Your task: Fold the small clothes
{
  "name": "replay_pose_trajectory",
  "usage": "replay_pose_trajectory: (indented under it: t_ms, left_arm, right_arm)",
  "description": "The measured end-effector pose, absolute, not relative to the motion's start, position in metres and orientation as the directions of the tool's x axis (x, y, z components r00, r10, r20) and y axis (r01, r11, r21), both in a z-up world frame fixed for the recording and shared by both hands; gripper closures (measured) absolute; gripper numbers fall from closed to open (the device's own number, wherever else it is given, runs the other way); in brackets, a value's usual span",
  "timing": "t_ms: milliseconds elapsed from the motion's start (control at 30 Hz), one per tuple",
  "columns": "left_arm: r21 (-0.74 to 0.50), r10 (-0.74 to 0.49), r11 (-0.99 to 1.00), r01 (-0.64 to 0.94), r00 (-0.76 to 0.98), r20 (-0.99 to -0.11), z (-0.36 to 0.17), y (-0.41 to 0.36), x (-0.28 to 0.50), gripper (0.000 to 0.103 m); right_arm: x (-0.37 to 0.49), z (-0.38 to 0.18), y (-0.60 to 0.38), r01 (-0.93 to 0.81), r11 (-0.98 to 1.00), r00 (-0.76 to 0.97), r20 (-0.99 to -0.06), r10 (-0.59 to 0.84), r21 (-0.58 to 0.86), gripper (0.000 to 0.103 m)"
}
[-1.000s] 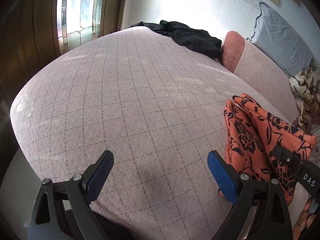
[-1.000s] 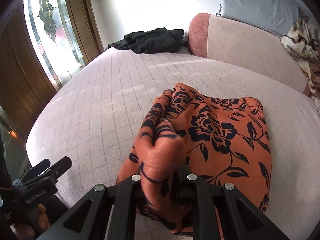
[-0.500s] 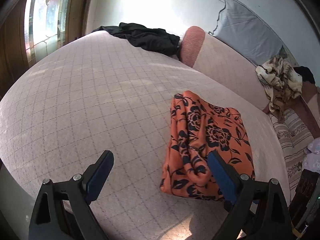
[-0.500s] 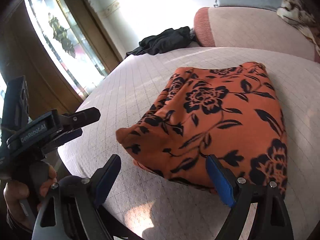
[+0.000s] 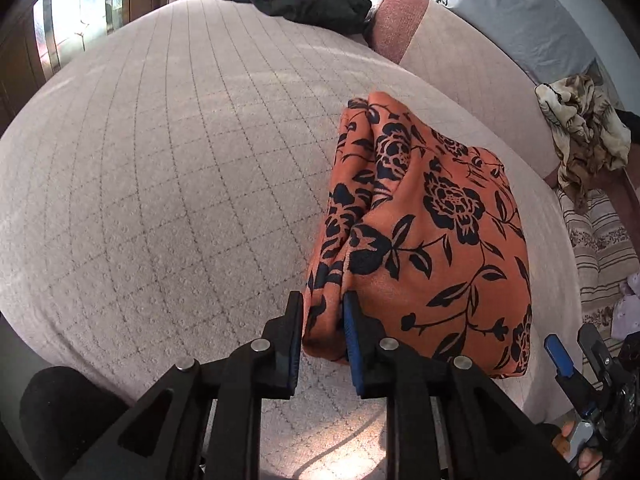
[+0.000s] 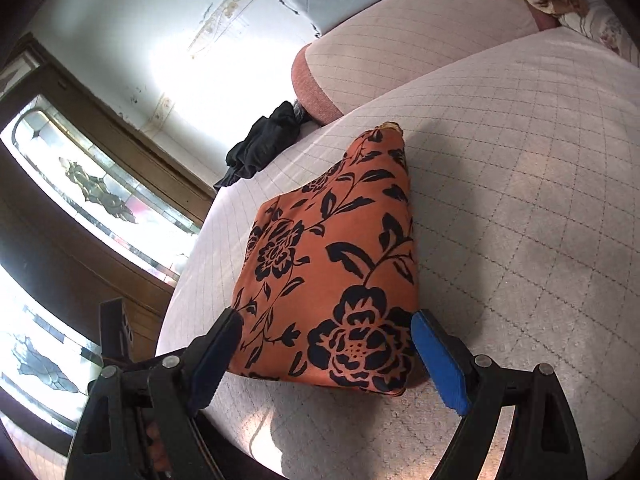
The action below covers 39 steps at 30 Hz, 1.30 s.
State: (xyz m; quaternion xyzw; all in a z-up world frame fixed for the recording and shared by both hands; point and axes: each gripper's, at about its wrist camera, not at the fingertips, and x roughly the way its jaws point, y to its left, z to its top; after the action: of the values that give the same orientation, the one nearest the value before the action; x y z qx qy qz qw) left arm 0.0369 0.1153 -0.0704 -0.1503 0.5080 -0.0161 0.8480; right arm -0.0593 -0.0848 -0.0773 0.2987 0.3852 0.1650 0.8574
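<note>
A folded orange garment with black flowers (image 5: 432,232) lies on the pink quilted bed (image 5: 180,160). My left gripper (image 5: 322,316) is shut on the garment's near left corner, with cloth bunched between the blue pads. In the right wrist view the same garment (image 6: 328,272) lies just ahead. My right gripper (image 6: 324,338) is open, its fingers straddling the garment's near edge without pinching it. The right gripper's blue fingertip (image 5: 558,354) shows at the lower right of the left wrist view.
A black garment (image 5: 304,0) lies at the far end of the bed by a pink bolster (image 5: 396,20). A patterned cloth (image 5: 580,132) is heaped at the right. A stained-glass door (image 6: 92,200) stands to the left. The bed's edge is close in front.
My left gripper moved right and closed on the garment's near corner. My right gripper, which let go of the garment a second ago, stays open and now straddles the near edge.
</note>
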Motion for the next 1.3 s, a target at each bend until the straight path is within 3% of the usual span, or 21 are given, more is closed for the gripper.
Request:
replay_pose_trajectory:
  t_ms: [33,100,133,300,333,367,467,800,833,900,933,1000,1100,1200,1267,1300]
  left_arm:
    - [-0.241,-0.156,0.965,-0.106,0.509,-0.846,-0.058,0.11,0.036,0.075]
    - [-0.226,-0.152,0.972,-0.063,0.565,-0.811,-0.035,0.099,0.04,0.051]
    - [-0.219,-0.154,0.975,-0.041,0.586,-0.795,-0.026,0.092,0.046,0.044]
    - [-0.201,-0.189,0.979,0.037,0.533,-0.825,-0.037,0.058,0.105,0.045]
    - [-0.193,-0.175,0.981,0.013,0.487,-0.856,-0.056,0.057,0.12,0.05]
    - [-0.161,-0.132,0.986,-0.032,0.433,-0.892,-0.079,0.061,0.132,0.07]
    - [-0.276,-0.221,0.959,-0.067,0.433,-0.874,-0.102,0.081,0.133,0.068]
    - [-0.279,-0.235,0.96,-0.029,0.459,-0.856,-0.105,0.083,0.124,0.067]
    - [-0.283,-0.238,0.959,-0.029,0.461,-0.855,-0.107,0.085,0.123,0.067]
    - [-0.29,-0.244,0.957,-0.029,0.464,-0.852,-0.109,0.088,0.122,0.067]
    - [-0.294,-0.249,0.955,-0.026,0.466,-0.849,-0.11,0.089,0.121,0.067]
    - [-0.295,-0.253,0.955,-0.019,0.47,-0.846,-0.113,0.091,0.122,0.067]
    - [-0.283,-0.236,0.959,-0.031,0.471,-0.85,-0.105,0.089,0.119,0.067]
    - [-0.263,-0.215,0.965,-0.009,0.549,-0.808,-0.071,0.081,0.099,0.069]
    - [-0.267,-0.238,0.963,0.039,0.594,-0.769,-0.055,0.076,0.087,0.068]
    - [-0.269,-0.249,0.961,0.057,0.597,-0.763,-0.055,0.072,0.083,0.068]
  right_arm:
    - [-0.059,-0.079,-0.094,-0.036,0.751,0.654,-0.553,0.517,0.659,0.014]
    - [-0.055,-0.082,-0.11,-0.012,0.728,0.66,-0.542,0.52,0.685,0.014]
    - [-0.054,-0.083,-0.117,-0.001,0.723,0.66,-0.543,0.52,0.691,0.014]
    - [-0.031,-0.091,-0.137,0.028,0.669,0.636,-0.529,0.561,0.743,0.014]
    - [-0.027,-0.092,-0.138,0.033,0.669,0.633,-0.534,0.561,0.742,0.014]
    - [-0.021,-0.094,-0.138,0.033,0.668,0.627,-0.536,0.565,0.743,0.014]
    - [-0.004,-0.104,-0.135,0.05,0.654,0.589,-0.551,0.591,0.755,0.014]
    - [0.062,-0.145,-0.111,0.126,0.541,0.441,-0.536,0.72,0.831,0.015]
    - [0.068,-0.151,-0.106,0.134,0.541,0.416,-0.543,0.729,0.83,0.025]
    - [0.076,-0.149,-0.092,0.094,0.602,0.396,-0.585,0.708,0.793,0.063]
    - [0.075,-0.142,-0.087,0.084,0.632,0.409,-0.605,0.683,0.77,0.068]
    - [0.065,-0.115,-0.074,0.019,0.728,0.456,-0.654,0.604,0.685,0.07]
    - [0.064,-0.127,-0.058,0.018,0.82,0.426,-0.746,0.512,0.572,0.066]
    - [0.063,-0.139,-0.08,0.08,0.713,0.445,-0.665,0.599,0.696,0.051]
    - [0.056,-0.133,-0.087,0.07,0.69,0.469,-0.634,0.614,0.72,0.033]
    - [0.051,-0.129,-0.09,0.052,0.677,0.48,-0.613,0.627,0.734,0.03]
